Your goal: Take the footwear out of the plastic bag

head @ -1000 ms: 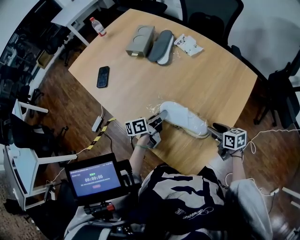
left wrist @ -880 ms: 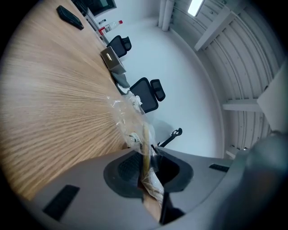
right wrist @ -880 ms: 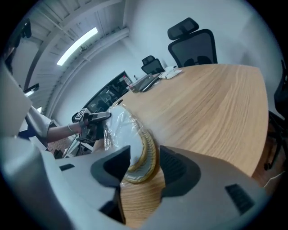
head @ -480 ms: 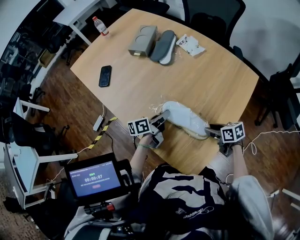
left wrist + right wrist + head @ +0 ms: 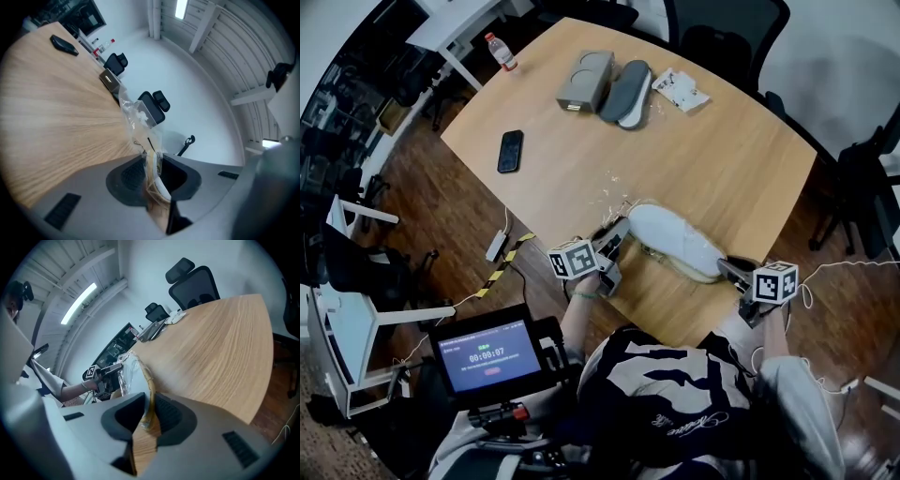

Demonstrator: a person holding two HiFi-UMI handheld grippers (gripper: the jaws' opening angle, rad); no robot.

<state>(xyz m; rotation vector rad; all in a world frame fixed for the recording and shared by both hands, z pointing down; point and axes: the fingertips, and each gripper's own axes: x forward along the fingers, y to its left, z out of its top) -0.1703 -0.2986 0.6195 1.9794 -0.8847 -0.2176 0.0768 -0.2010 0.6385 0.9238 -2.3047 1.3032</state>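
A white shoe (image 5: 677, 241) in a clear plastic bag (image 5: 619, 208) lies near the front edge of the wooden table (image 5: 722, 159). My left gripper (image 5: 617, 238) is at the shoe's left end, shut on the crinkled bag (image 5: 136, 115), which runs down between its pads (image 5: 131, 174). My right gripper (image 5: 728, 268) is at the shoe's right end. Its jaws are closing, and the tan sole edge of the shoe (image 5: 149, 394) is pinched between its pads (image 5: 168, 413). In the right gripper view the left gripper (image 5: 108, 371) shows beyond the shoe.
At the table's far side lie a grey shoe (image 5: 625, 91), a grey box (image 5: 585, 81) and a white packet (image 5: 679, 89). A black phone (image 5: 509, 151) lies to the left, a bottle (image 5: 502, 52) stands on a side table. Office chairs (image 5: 722, 28) ring the far edge.
The right gripper has moved in to the shoe's right end and closed on its sole edge. The left gripper with the bag has shifted slightly down and left.
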